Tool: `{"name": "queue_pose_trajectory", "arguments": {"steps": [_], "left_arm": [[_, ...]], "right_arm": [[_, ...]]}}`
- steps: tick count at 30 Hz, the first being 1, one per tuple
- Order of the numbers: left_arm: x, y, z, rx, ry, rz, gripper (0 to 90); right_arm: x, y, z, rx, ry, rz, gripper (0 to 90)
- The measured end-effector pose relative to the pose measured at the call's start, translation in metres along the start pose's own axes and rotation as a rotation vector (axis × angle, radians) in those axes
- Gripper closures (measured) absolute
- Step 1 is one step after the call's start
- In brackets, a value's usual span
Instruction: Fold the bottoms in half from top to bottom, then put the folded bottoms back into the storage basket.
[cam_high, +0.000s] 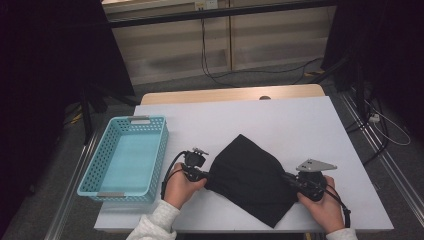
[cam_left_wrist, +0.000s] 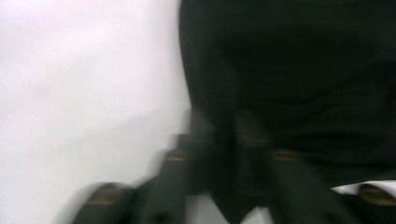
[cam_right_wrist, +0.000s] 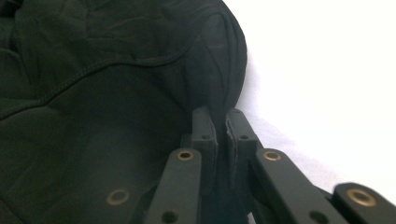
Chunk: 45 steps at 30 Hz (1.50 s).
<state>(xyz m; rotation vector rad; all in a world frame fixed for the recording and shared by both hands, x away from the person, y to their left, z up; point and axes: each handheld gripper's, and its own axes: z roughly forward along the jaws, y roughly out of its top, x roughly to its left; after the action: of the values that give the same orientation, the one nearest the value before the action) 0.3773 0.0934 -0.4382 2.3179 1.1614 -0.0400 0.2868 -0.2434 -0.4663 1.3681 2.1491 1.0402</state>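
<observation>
Left hand-held gripper (cam_high: 204, 175) and right hand-held gripper (cam_high: 289, 178) both clenched on opposite edges of black cloth (cam_high: 252, 177) lying near front edge of white surface (cam_high: 300, 120), right of blue basket (cam_high: 107, 187); probably light, limp, sagging once lifted, best pinched at hems or corners.
</observation>
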Motion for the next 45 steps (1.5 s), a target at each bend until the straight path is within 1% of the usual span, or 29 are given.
{"name": "queue_pose_trajectory", "arguments": {"steps": [1,2,3,5,7,8,9,11,12,13,15,18,20,21,23,24,25,26,28,31,34,36,38,40,45], "left_arm": [[0.001,0.003,-0.001,0.03,-0.009,0.0,83.1],[0.001,0.006,-0.004,0.056,-0.009,-0.01,83.9],[0.002,0.009,-0.007,0.082,-0.004,-0.008,84.7],[0.005,0.017,-0.015,0.11,-0.009,-0.008,85.5],[0.01,0.026,-0.024,0.142,-0.015,-0.001,85.8],[0.013,0.031,-0.028,0.152,-0.013,-0.001,85.9],[0.014,0.036,-0.033,0.162,-0.008,0.009,85.9],[0.018,0.045,-0.041,0.188,-0.017,0.003,86.0],[0.019,0.05,-0.045,0.199,-0.014,0.011,86.1],[0.02,0.054,-0.048,0.212,-0.001,0.018,86.1],[0.021,0.061,-0.054,0.229,0.009,0.027,86.1],[0.022,0.07,-0.065,0.247,0.026,0.04,86.2],[0.024,0.075,-0.075,0.248,0.027,0.039,86.2],[0.026,0.078,-0.081,0.254,0.037,0.047,86.2],[0.03,0.083,-0.092,0.258,0.047,0.048,86.2],[0.031,0.085,-0.098,0.262,0.055,0.05,86.2],[0.032,0.088,-0.105,0.269,0.06,0.052,86.2],[0.033,0.09,-0.111,0.265,0.063,0.052,86.2],[0.035,0.095,-0.123,0.273,0.079,0.058,86.2],[0.035,0.103,-0.141,0.27,0.1,0.062,86.2],[0.037,0.109,-0.158,0.265,0.109,0.062,86.2],[0.039,0.112,-0.169,0.263,0.127,0.052,86.2],[0.042,0.115,-0.18,0.255,0.125,0.048,86.2],[0.043,0.117,-0.191,0.253,0.145,0.049,86.2],[0.049,0.122,-0.218,0.252,0.161,0.039,86.2]], "right_arm": [[0.0,0.001,0.0,0.001,0.001,-0.005,84.9],[0.0,0.001,0.0,0.0,0.003,-0.002,85.0],[-0.001,0.001,0.0,-0.001,0.011,0.01,85.1],[-0.002,0.002,-0.001,0.004,0.023,0.01,85.2],[-0.002,0.004,-0.002,-0.003,0.037,0.019,85.3],[-0.002,0.005,-0.002,-0.002,0.04,0.017,85.4],[-0.002,0.007,-0.003,-0.003,0.048,0.014,85.4],[0.0,0.01,-0.005,-0.013,0.065,0.026,85.5],[0.001,0.012,-0.005,-0.018,0.069,0.028,85.5],[0.002,0.013,-0.005,-0.024,0.074,0.026,85.5],[0.007,0.016,-0.004,-0.029,0.084,0.029,85.6],[0.014,0.02,-0.001,-0.038,0.085,0.028,85.6],[0.019,0.024,0.002,-0.051,0.089,0.035,85.7],[0.021,0.026,0.003,-0.06,0.094,0.04,85.7],[0.026,0.029,0.004,-0.075,0.106,0.044,85.6],[0.029,0.031,0.005,-0.086,0.115,0.055,85.7],[0.032,0.034,0.005,-0.096,0.118,0.048,85.6],[0.035,0.036,0.006,-0.1,0.119,0.039,85.7],[0.04,0.042,0.006,-0.119,0.128,0.035,85.7],[0.047,0.05,0.008,-0.14,0.143,0.033,85.7],[0.054,0.059,0.009,-0.157,0.16,0.03,85.7],[0.059,0.065,0.01,-0.173,0.177,0.028,85.7],[0.065,0.072,0.01,-0.185,0.186,0.02,85.7],[0.07,0.08,0.009,-0.201,0.196,0.011,85.6],[0.081,0.1,0.005,-0.233,0.223,-0.004,85.6]]}}
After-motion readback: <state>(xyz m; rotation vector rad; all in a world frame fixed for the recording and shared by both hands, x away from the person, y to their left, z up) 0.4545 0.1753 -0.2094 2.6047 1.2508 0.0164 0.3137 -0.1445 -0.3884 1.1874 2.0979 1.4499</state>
